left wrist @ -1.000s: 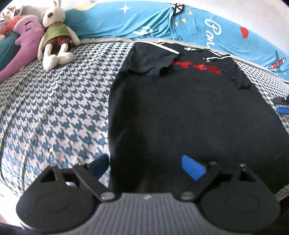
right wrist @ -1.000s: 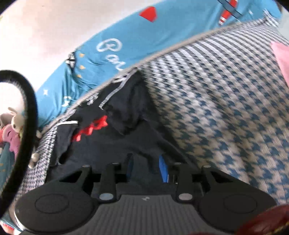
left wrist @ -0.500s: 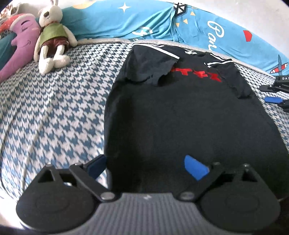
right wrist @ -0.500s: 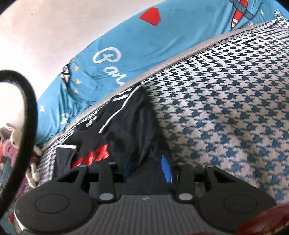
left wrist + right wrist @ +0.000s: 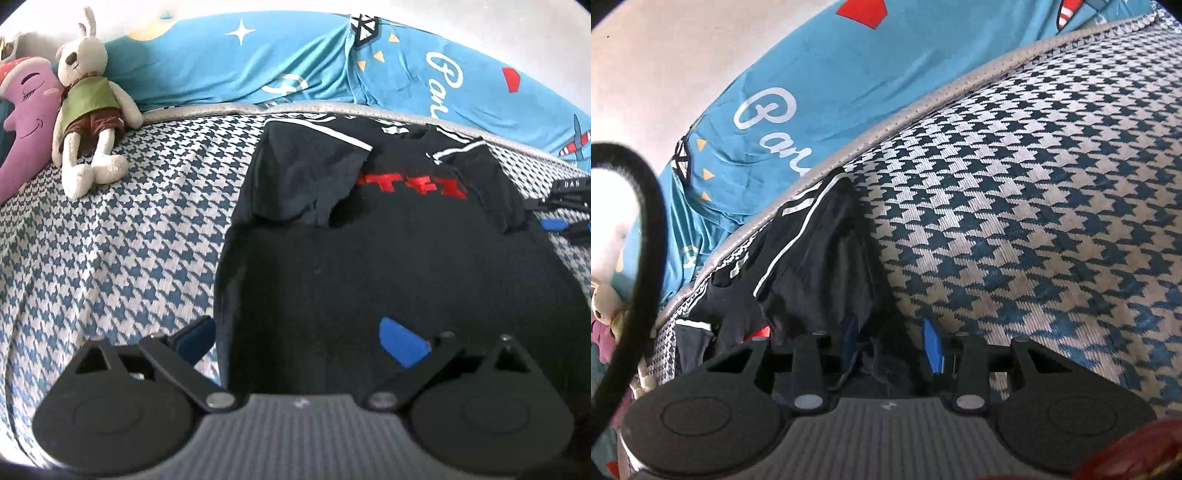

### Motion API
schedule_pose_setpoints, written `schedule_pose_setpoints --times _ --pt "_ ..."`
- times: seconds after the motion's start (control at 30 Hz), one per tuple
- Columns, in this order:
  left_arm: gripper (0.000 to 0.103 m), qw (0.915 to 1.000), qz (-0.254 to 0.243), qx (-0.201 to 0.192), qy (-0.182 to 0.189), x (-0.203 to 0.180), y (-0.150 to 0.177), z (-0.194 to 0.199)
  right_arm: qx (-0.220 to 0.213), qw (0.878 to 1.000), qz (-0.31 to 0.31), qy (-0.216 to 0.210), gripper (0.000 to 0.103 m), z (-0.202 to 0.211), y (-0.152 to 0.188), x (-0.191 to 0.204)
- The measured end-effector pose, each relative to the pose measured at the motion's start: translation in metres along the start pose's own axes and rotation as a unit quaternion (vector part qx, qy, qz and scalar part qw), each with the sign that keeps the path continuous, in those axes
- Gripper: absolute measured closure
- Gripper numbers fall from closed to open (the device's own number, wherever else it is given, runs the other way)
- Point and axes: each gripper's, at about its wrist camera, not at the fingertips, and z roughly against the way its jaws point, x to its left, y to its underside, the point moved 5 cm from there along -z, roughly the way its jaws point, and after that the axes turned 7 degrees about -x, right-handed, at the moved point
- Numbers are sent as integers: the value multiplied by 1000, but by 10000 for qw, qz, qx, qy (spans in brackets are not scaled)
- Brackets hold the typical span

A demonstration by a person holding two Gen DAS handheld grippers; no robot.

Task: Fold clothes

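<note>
A black T-shirt with red lettering lies flat on the houndstooth bed cover, both sleeves folded inward. My left gripper hovers wide open over the shirt's near left edge, one blue pad over the cover and the other over the fabric, holding nothing. At the shirt's far right sleeve is my right gripper. In the right wrist view that gripper stands partly open, low over the shirt's outer sleeve edge. Black cloth lies between its blue pads, which do not press on it.
A plush rabbit and a purple plush lie at the far left of the bed. A blue printed quilt runs along the wall behind. A black cable loops at the left of the right wrist view. Bare bed cover spreads to the right.
My right gripper slid along the shirt's right side toward the shoulder and sank closer to the bed, coming into the left wrist view. The left gripper shifted a little and its jaws widened slightly.
</note>
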Motion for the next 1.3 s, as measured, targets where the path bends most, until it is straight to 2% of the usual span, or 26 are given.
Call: schedule_pose_setpoints --times 0.27,0.33,0.4,0.5,0.67,0.87,0.97,1.0,1.03,1.07,1.3 --pt "3 9994 308 98 137 6 -1 -9 -17 9993 279 -247 65 -10 -4 8" --pt "3 9993 319 110 145 6 -1 -10 -20 9989 373 -273 80 -12 -3 12" --pt "3 9994 294 97 120 6 -1 -10 8 9988 400 -282 87 -14 -3 13" --pt "3 9994 287 115 128 5 -1 -11 20 9989 335 -342 90 -14 -3 16" --pt "3 9996 228 141 109 4 1 -12 10 9982 351 -484 91 -14 -4 23" --pt "3 9994 272 183 123 5 3 -13 33 9983 273 -507 82 -23 0 21" --pt "3 9994 294 172 85 8 3 -13 -59 9977 488 -464 81 -25 1 26" --pt "3 9994 304 177 74 9 2 -13 -101 9971 626 -427 82 -25 2 29" --pt "3 9993 317 180 64 10 3 -13 -135 9965 723 -389 89 -24 2 32" --pt "3 9993 327 181 51 11 3 -13 -171 9962 764 -386 92 -23 3 35" --pt "3 9992 337 94 -168 24 -1 -12 -466 9928 960 -551 93 -11 5 64"
